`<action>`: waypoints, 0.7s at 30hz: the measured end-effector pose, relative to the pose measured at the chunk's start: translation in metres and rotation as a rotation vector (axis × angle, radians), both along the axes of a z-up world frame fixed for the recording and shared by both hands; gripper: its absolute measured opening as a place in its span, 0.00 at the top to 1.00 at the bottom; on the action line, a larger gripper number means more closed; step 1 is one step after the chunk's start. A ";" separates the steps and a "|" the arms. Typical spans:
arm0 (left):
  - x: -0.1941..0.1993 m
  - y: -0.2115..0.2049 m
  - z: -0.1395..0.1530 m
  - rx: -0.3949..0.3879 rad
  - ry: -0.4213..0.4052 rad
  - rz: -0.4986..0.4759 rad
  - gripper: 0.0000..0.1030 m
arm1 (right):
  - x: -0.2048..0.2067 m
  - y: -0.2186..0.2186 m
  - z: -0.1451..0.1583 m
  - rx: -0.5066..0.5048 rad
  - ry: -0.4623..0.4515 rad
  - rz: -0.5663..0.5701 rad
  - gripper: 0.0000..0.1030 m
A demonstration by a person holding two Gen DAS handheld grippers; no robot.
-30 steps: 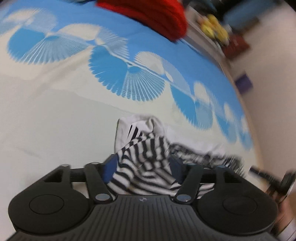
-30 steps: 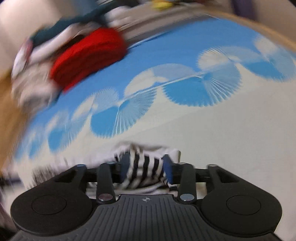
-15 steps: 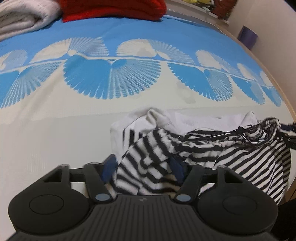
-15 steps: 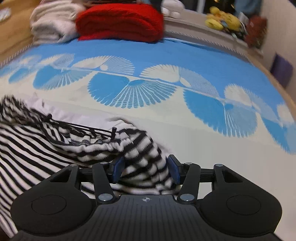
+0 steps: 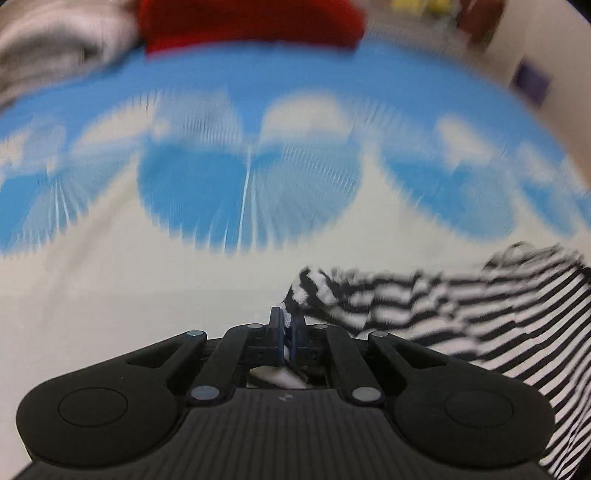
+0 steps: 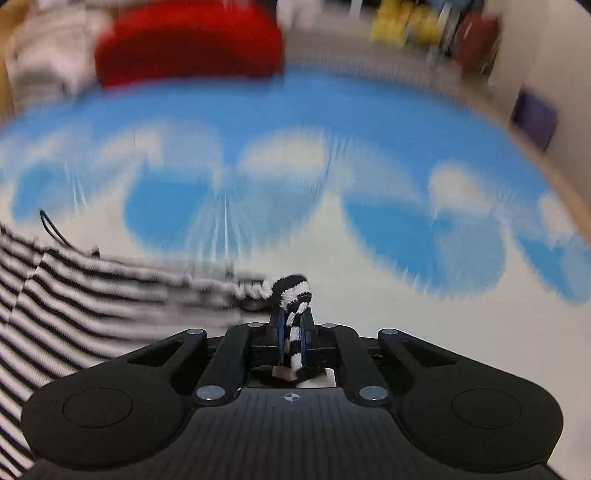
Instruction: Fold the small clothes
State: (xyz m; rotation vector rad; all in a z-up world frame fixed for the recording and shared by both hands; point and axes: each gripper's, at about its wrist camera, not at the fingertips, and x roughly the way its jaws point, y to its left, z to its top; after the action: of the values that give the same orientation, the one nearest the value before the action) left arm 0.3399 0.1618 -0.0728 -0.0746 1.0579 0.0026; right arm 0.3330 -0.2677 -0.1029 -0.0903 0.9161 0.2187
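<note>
A small black-and-white striped garment [image 5: 461, 306] hangs stretched between my two grippers above the bed. My left gripper [image 5: 286, 321] is shut on its left corner; the cloth runs off to the right. In the right wrist view my right gripper [image 6: 291, 321] is shut on the other corner, and the striped garment [image 6: 92, 291] runs off to the left with a thin black cord at its top edge. Both views are motion-blurred.
A bedspread with a blue and cream fan pattern [image 5: 240, 184] lies below. A folded red garment [image 6: 188, 40] and a pale folded pile [image 5: 55, 48] sit at the far edge. A purple box [image 6: 532, 118] and yellow toys [image 6: 402, 18] are at the right.
Both grippers have closed tightly on the striped garment's corners and lifted it, pulling it taut between them. The cameras are moving fast; the views have blurred.
</note>
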 end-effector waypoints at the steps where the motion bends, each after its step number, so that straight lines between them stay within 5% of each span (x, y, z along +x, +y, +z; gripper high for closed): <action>1: 0.003 0.003 -0.002 -0.005 0.010 0.025 0.97 | 0.005 0.002 -0.006 -0.013 0.025 -0.004 0.94; 6: 0.002 0.025 0.034 -0.125 -0.213 0.127 0.97 | 0.011 -0.009 0.025 0.120 -0.128 -0.114 0.96; 9: 0.012 0.015 0.015 -0.052 -0.119 0.104 0.97 | 0.019 -0.005 0.018 0.110 -0.103 -0.129 0.96; 11: 0.019 0.005 -0.013 -0.033 0.067 0.030 0.93 | 0.025 0.005 -0.008 0.052 0.063 -0.072 0.95; 12: 0.017 0.002 -0.016 -0.026 0.087 0.012 0.92 | 0.025 0.011 -0.019 0.007 0.141 -0.049 0.93; 15: 0.002 0.002 0.012 0.016 -0.005 -0.009 0.69 | 0.013 0.010 -0.005 -0.020 0.090 -0.038 0.83; 21: -0.054 0.032 0.070 -0.075 -0.045 0.007 0.65 | -0.032 -0.051 0.039 0.180 0.092 -0.165 0.77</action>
State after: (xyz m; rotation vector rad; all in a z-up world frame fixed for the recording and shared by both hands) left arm 0.2856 0.1938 -0.0031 -0.1457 1.0130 -0.0329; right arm 0.3011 -0.3187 -0.0638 0.1623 0.9862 0.1519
